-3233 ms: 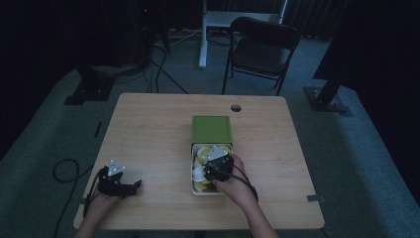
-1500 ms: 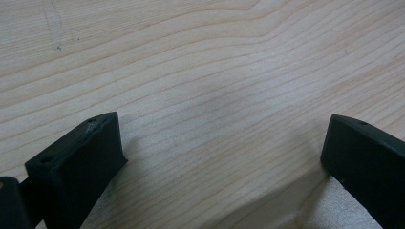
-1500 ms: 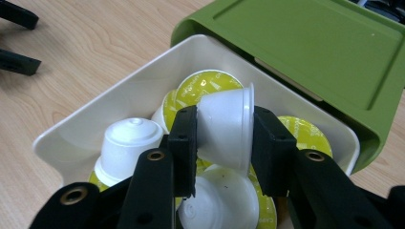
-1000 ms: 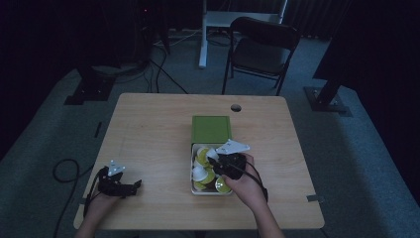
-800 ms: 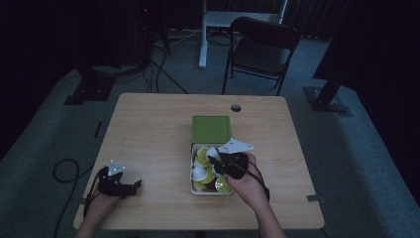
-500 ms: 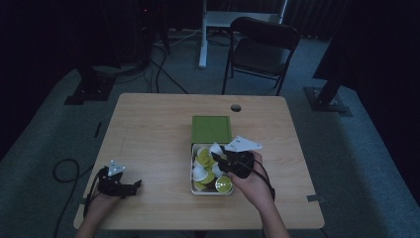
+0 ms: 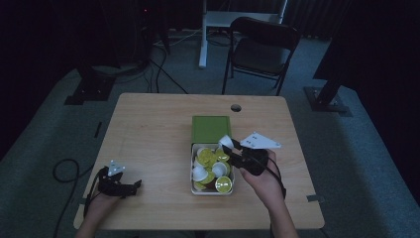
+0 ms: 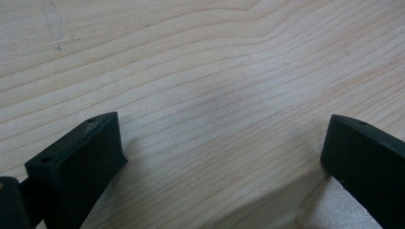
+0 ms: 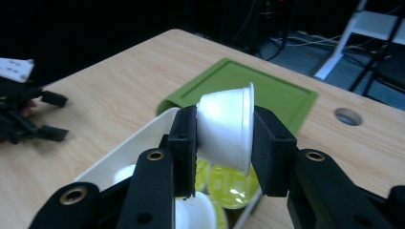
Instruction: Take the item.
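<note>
A white box on the wooden table holds several small white cups with yellow-green lids. Its green lid lies flat just behind it. My right gripper hangs above the box's far right corner, shut on one white cup. In the right gripper view that cup lies on its side between the two black pads, above the box and the green lid. My left gripper rests near the table's front left, its jaws wide apart over bare wood.
A round cable hole sits in the table behind the green lid. A dark folding chair and a white desk leg stand beyond the table's far edge. Cables lie on the grey carpet at left.
My right gripper has risen out of the box with the white cup and drifted to the right. The left gripper has kept still.
</note>
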Tool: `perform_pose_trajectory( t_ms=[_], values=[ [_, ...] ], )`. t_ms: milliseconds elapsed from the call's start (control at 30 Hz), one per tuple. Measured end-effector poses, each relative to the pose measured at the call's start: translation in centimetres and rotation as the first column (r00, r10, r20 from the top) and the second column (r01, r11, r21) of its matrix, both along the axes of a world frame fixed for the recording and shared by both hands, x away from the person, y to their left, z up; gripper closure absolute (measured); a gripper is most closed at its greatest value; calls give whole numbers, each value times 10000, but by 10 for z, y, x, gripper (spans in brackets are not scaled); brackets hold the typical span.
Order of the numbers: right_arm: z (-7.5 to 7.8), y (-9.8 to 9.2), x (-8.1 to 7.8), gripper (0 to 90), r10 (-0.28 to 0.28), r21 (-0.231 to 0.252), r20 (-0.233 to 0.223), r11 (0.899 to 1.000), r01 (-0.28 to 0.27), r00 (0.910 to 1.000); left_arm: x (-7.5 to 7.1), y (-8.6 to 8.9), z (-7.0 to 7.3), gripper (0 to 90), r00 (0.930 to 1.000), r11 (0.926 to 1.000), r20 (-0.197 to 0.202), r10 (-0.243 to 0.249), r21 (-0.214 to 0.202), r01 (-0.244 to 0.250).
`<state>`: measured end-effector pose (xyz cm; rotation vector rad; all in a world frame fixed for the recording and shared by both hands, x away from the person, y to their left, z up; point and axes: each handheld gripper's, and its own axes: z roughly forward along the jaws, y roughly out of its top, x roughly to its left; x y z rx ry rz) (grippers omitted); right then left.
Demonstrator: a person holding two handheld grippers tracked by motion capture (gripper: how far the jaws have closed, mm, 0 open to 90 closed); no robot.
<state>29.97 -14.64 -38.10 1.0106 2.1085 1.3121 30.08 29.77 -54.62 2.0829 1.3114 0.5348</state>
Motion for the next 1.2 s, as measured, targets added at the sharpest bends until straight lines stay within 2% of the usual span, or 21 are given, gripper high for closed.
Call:
perform_pose_trajectory(
  t_ms=[500, 800, 1200],
  values=[
    [-9, -35, 5, 642, -984, -39, -83, 9951, 984, 9951, 0, 0, 0, 6, 10000, 10000, 3, 2, -1, -2],
    [-19, -57, 6, 642, -1595, -41, -101, 9872, 1595, 9871, 0, 0, 0, 6, 10000, 10000, 15, 11, -6, -11],
    [-34, -77, 8, 641, -2163, -142, -196, 9763, 2161, 9761, 0, 0, 0, 6, 10000, 10000, 13, 10, -8, -10]
  ],
)
